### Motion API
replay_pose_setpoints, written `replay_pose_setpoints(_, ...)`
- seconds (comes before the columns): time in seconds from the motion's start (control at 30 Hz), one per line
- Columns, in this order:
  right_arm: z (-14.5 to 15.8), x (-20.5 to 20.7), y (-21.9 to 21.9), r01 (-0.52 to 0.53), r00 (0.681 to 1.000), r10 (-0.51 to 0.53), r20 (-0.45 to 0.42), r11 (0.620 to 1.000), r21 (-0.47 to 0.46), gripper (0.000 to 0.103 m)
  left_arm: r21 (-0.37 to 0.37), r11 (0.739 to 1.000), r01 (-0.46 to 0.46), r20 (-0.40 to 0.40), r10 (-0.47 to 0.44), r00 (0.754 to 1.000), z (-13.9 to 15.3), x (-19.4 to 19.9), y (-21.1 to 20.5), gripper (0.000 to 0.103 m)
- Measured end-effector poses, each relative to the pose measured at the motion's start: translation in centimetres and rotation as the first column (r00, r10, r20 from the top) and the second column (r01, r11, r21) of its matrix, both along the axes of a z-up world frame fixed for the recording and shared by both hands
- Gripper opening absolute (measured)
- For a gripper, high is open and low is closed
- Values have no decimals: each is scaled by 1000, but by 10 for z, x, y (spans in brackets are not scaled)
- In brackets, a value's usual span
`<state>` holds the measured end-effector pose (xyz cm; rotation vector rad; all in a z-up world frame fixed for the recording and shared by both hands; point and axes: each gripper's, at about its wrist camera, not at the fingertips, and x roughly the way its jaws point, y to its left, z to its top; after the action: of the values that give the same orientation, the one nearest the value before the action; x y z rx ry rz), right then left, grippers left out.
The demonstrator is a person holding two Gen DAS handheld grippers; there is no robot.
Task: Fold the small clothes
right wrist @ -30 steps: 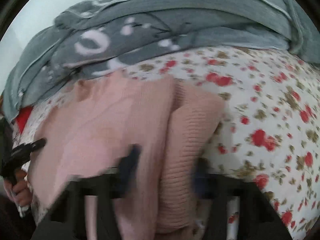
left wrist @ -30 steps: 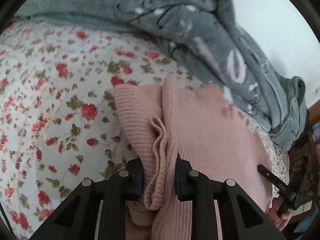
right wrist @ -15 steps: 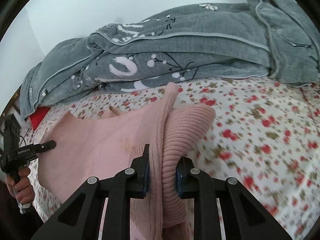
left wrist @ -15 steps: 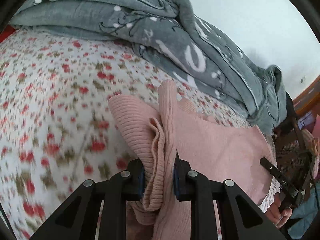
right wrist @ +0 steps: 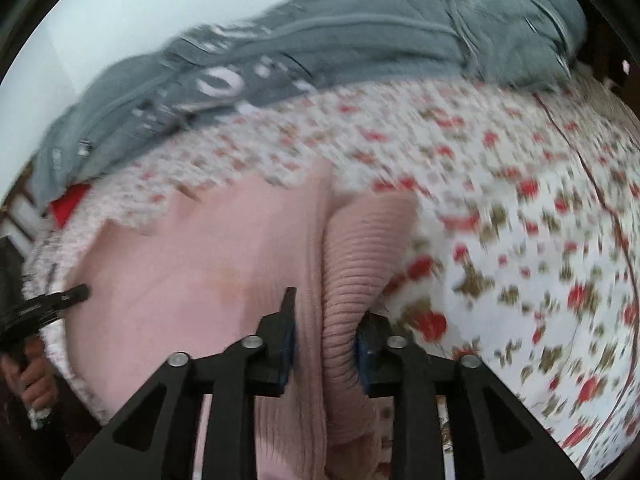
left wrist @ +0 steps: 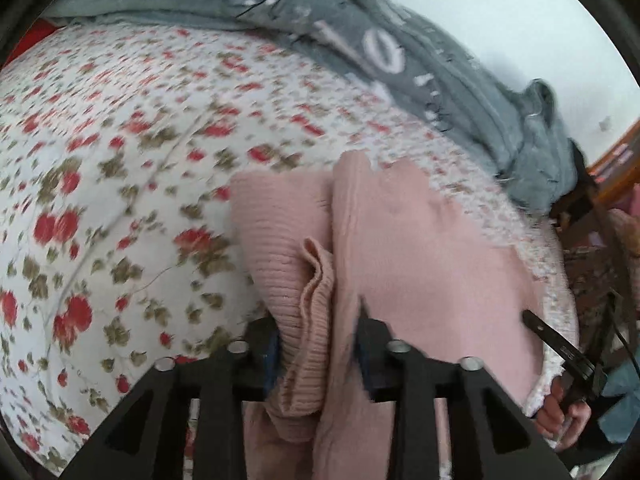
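While you hold both grippers over the bed, each one is clamped on the pink knit sweater (left wrist: 420, 248). Your left gripper (left wrist: 318, 344) has its two fingers closed on a gathered fold of ribbed fabric — the bunched edge stands up between the pads, with a ribbed sleeve (left wrist: 276, 240) bulging to the left of it. To the right of that grip, the flat body of the sweater spreads across the floral bedsheet (left wrist: 120, 152). At the far right of the left wrist view, your right gripper (left wrist: 560, 350) appears as a dark finger at the sweater's other edge, with your hand below it.

In the right wrist view, your left gripper (right wrist: 48, 304) reaches in from the far left edge. Moving right, the sweater's (right wrist: 180, 264) smooth panel fills the middle. Your right gripper (right wrist: 325, 344) is closed on a thick ribbed roll of the sweater — its pads press both sides. Right of that lies the bedsheet (right wrist: 520, 200). A grey blanket (right wrist: 360, 40) is heaped along the far side. Both views are motion-blurred.
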<state>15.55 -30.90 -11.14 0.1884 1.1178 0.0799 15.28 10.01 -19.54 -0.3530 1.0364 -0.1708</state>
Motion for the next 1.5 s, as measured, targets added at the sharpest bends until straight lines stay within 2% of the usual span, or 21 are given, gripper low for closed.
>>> replay_pose_setpoints(0.1, 3, -7, -8, 12, 999, -13, 29, 1000, 8, 46, 68, 998, 1, 32, -4, 999, 5, -7, 3, 50)
replay_pose_setpoints(0.13, 7, -8, -10, 14, 999, -14, 38, 1000, -6, 51, 99, 995, 1, 51, -6, 999, 9, -10, 4, 52)
replay_pose_setpoints(0.2, 16, -13, -16, 3, 998, -1, 59, 1000, -20, 51, 138, 990, 10, 78, -20, 997, 17, -18, 6, 52)
replay_pose_setpoints(0.3, 27, -24, -25, -6, 998, 6, 70, 1000, 0, 52, 148, 988, 32, 98, -47, 994, 23, -31, 7, 54)
replay_pose_setpoints(0.37, 31, -36, -30, -1, 997, -2, 79, 999, 43, 53, 113, 992, 60, 96, -71, 993, 20, -39, 8, 56)
replay_pose_setpoints(0.43, 28, -49, -31, -16, 997, 7, 73, 992, 124, 54, 28, 993, 115, 82, -117, 990, 10, -48, 8, 59)
replay_pose_setpoints(0.5, 17, -58, -27, -40, 998, 30, 53, 978, 207, 57, -19, 991, 133, 59, -131, 990, -3, -55, 8, 59)
replay_pose_setpoints(0.67, -13, -64, -15, -4, 1000, 3, 9, 975, 220, 64, -110, 991, 77, 30, -74, 997, -23, -62, 16, 58)
replay_pose_setpoints(0.7, -14, -65, -14, -1, 1000, -1, 12, 977, 213, 64, -126, 990, 65, 19, -63, 998, -24, -62, 17, 49)
replay_pose_setpoints(0.73, -13, -65, -11, -12, 1000, 11, 7, 978, 207, 62, -138, 989, 56, 10, -56, 998, -24, -62, 19, 29)
replay_pose_setpoints(0.77, -12, -64, -10, -23, 1000, 24, 0, 978, 208, 49, -155, 987, 52, 5, -52, 999, -24, -64, 21, 22)
replay_pose_setpoints(0.8, -11, -64, -10, -36, 999, 39, -10, 973, 228, 27, -181, 982, 55, 4, -55, 998, -22, -67, 23, 19)
replay_pose_setpoints(0.83, -8, -65, -12, -33, 999, 36, -8, 970, 241, 23, -189, 980, 56, 8, -56, 998, -19, -69, 24, 16)
replay_pose_setpoints(0.97, 4, -75, -25, -21, 1000, 20, 8, 948, 318, 16, -194, 979, 64, 28, -60, 998, -12, -79, 26, 15)
replay_pose_setpoints(1.0, 0, -74, -26, -12, 1000, 17, -12, 944, 331, 15, -189, 980, 58, 12, -57, 998, -16, -79, 26, 17)
replay_pose_setpoints(1.03, -6, -73, -26, -3, 999, 15, -34, 943, 334, 15, -184, 981, 52, -1, -53, 999, -19, -78, 27, 25)
replay_pose_setpoints(1.1, -18, -70, -27, 7, 997, 19, -74, 944, 329, 23, -161, 986, 41, -10, -44, 999, -22, -77, 30, 37)
replay_pose_setpoints(1.2, -10, -69, -35, 6, 998, 14, -61, 948, 318, 32, -100, 995, 29, 37, -25, 999, -9, -80, 39, 40)
replay_pose_setpoints(1.3, 18, -67, -34, -28, 999, 24, 30, 987, 158, 41, 20, 1000, -10, 122, 7, 993, 17, -78, 44, 41)
replay_pose_setpoints(1.4, 37, -49, -25, -59, 993, 51, 107, 996, 70, 41, -3, 999, 33, 169, -32, 985, 40, -54, 37, 44)
replay_pose_setpoints(1.5, 35, -14, -12, -82, 989, 72, 131, 994, 72, 41, 19, 997, 75, 176, -78, 981, 47, -21, 12, 45)
